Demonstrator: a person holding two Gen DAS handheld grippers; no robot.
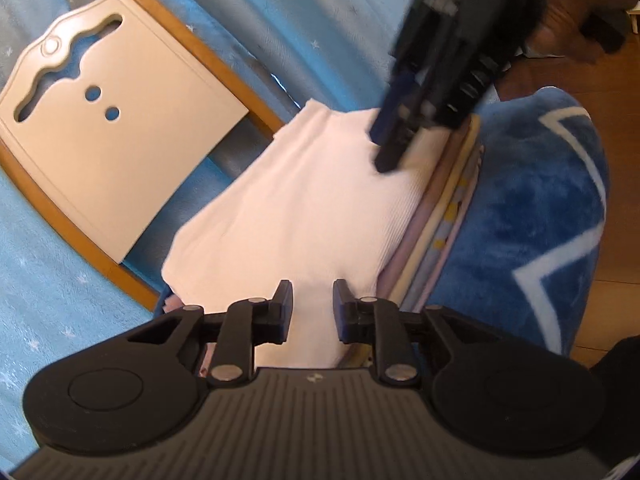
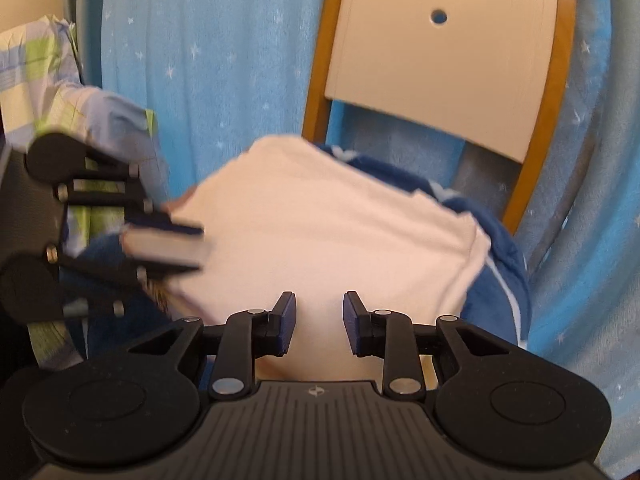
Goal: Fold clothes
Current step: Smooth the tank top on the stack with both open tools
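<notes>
Grippers both spread over my folded white garment (image 1: 304,200): left gripper (image 1: 313,312) at its near edge, right gripper (image 2: 319,322) likewise, nothing pinched.

Both views are bright and evenly lit with soft daylight; the source itself cannot be seen. The white garment (image 1: 304,208) is nearly washed out, its ribbing faint in the left wrist view and gone in the right. Shadows are weak and soft. Motion blur smears the right gripper (image 1: 390,156) in the upper right of the left view and the left gripper (image 2: 168,240) at the left edge of the right view. Fisheye distortion bends the chair back (image 1: 116,128) and curves the frame corners, which go dark. Each view's own gripper at the bottom is sharp.
</notes>
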